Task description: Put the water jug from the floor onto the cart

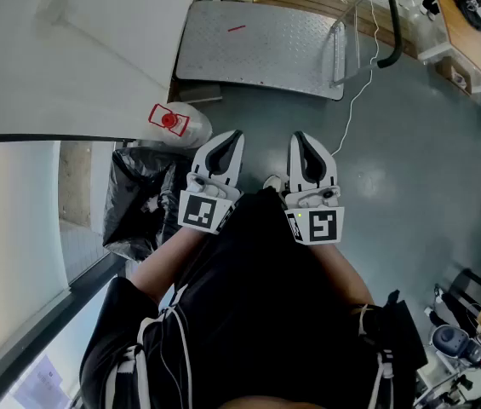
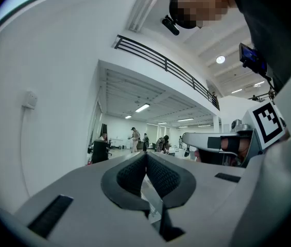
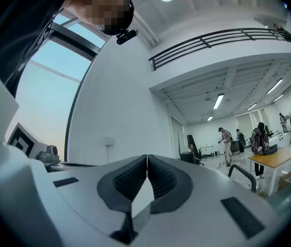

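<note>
Water jug (image 1: 180,124): a rounded, pale translucent plastic bottle with a red cap, lying on the smooth grey floor (image 1: 410,169) just ahead and to the left of the left gripper (image 1: 237,136), untouched. That gripper is closed, its dark ribbed pads (image 2: 158,175) meeting at the tips with nothing between them. The right gripper (image 1: 298,136) is closed and empty too, held level beside the left, both with smooth white shells. Farther ahead of both stands the cart (image 1: 257,49), a flat platform of textured grey metal with a black tubular handle (image 1: 386,15) at its right end. A crinkled, glossy black bag (image 1: 142,198) sits left of the left gripper. A thin white cable (image 1: 355,100) runs across the floor ahead of the right gripper.
</note>
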